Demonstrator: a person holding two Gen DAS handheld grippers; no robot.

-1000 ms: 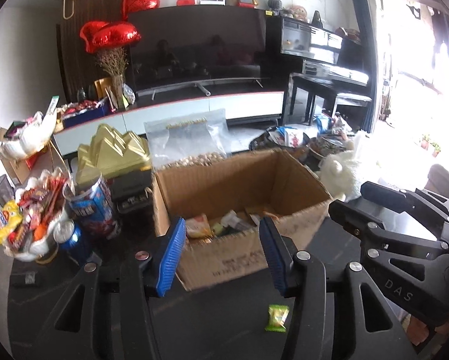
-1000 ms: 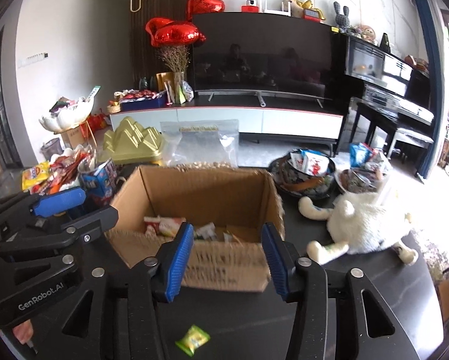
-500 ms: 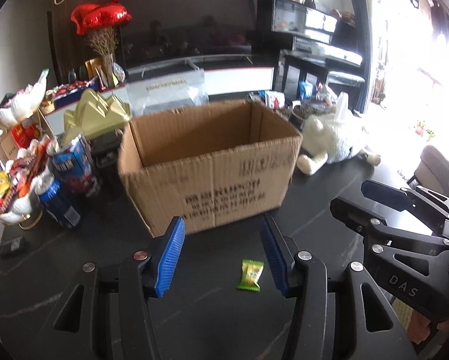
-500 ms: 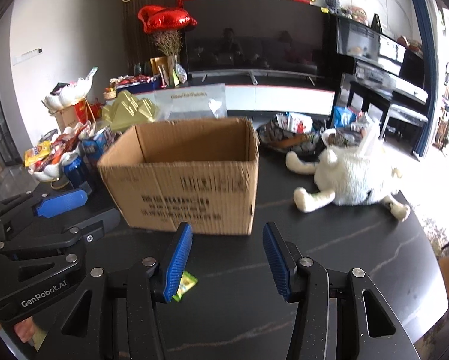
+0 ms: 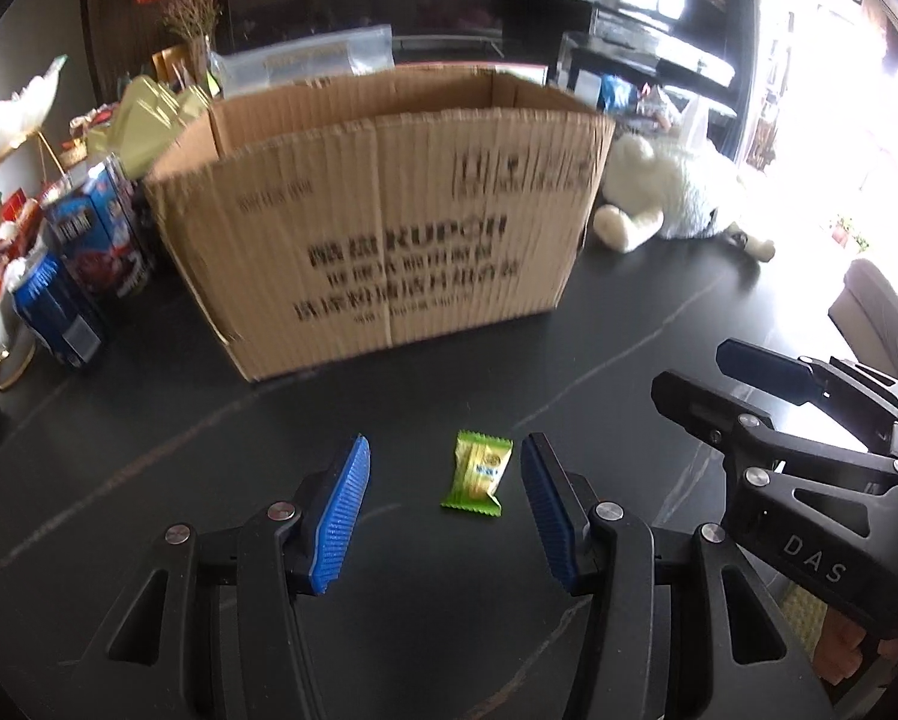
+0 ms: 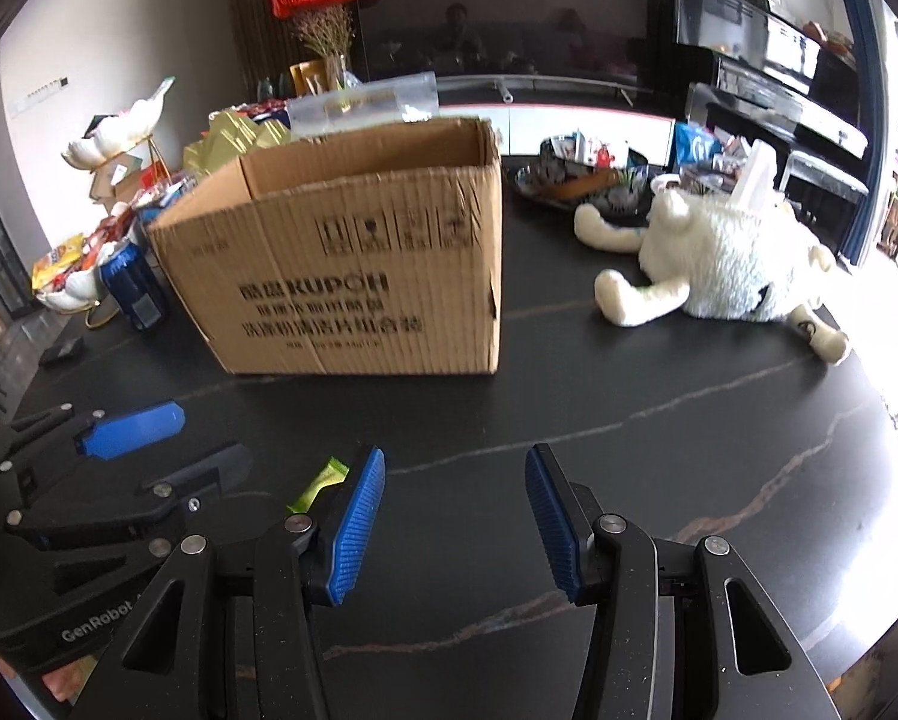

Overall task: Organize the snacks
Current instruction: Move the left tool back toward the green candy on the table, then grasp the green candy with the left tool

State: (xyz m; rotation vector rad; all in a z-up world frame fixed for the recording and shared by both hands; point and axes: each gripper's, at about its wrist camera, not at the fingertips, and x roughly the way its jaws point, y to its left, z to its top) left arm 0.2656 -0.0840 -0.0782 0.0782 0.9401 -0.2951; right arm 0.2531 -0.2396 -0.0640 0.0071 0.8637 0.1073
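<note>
A small green and yellow snack packet (image 5: 478,473) lies flat on the dark table, between the open blue pads of my left gripper (image 5: 444,483); neither pad touches it. In the right wrist view the packet (image 6: 319,483) is partly hidden behind my right gripper's left finger. My right gripper (image 6: 455,501) is open and empty, low over the table to the right of the packet. An open cardboard box (image 5: 383,204) stands behind the packet; it also shows in the right wrist view (image 6: 341,258). Its inside is hidden from here.
A white plush toy (image 6: 719,258) lies right of the box. Blue cans (image 5: 59,306) and a snack bowl (image 6: 68,276) stand left of it. Trays of snacks (image 6: 581,174) sit behind the toy. The right gripper's body (image 5: 809,456) is close on the left gripper's right.
Both grippers have come down from above the box towards the table. The green packet now lies between the left gripper's pads. Both stay open.
</note>
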